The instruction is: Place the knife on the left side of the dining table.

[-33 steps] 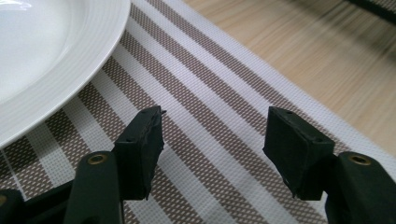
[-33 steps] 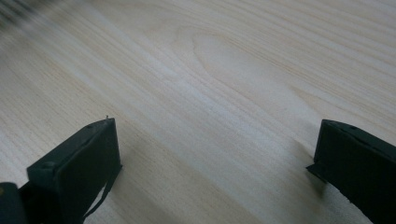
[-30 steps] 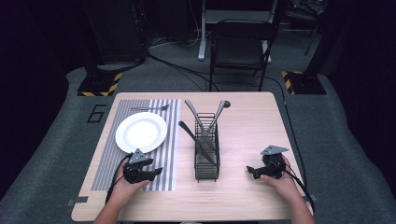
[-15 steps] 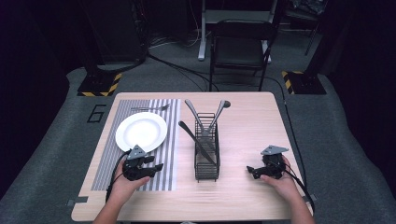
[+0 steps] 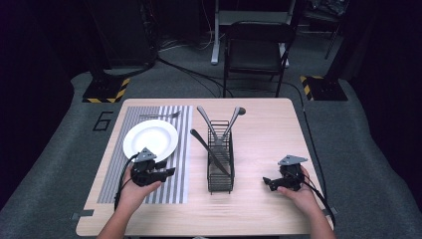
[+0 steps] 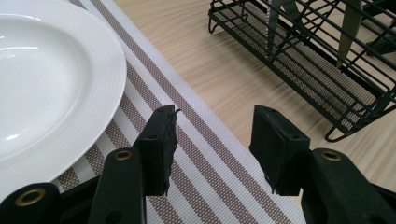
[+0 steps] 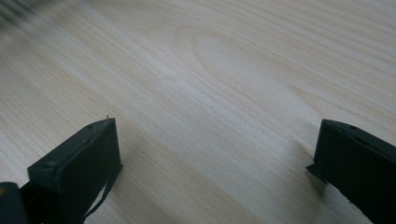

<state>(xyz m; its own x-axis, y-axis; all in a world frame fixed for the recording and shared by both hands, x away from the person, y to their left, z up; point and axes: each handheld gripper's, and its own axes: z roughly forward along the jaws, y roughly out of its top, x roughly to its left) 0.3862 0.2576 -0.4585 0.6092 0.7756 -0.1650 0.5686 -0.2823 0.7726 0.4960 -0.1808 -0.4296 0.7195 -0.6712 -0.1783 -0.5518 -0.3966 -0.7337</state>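
- Left gripper (image 5: 166,173) is being held over the striped mat (image 6: 205,154), beside the plate (image 6: 51,79) — fingers (image 6: 161,149) half apart, just been closing, nothing between.
- Right gripper (image 5: 268,182) is being held over bare counter (image 7: 224,93) — fingers (image 7: 79,163) wide, empty.

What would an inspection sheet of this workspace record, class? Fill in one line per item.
Surface: wooden table, striped placemat on its left part.
Job's things: white plate on the placemat; black wire caddy mid-table holding utensils; fork beyond the plate.
Clutter: nothing seen.
Grippers: left gripper open over the placemat, holding nothing, its jaws have just been closing; right gripper open over bare wood.
Cables: one trailing from each gripper; more on the floor.
Surroundings: chair behind the table, dark room.
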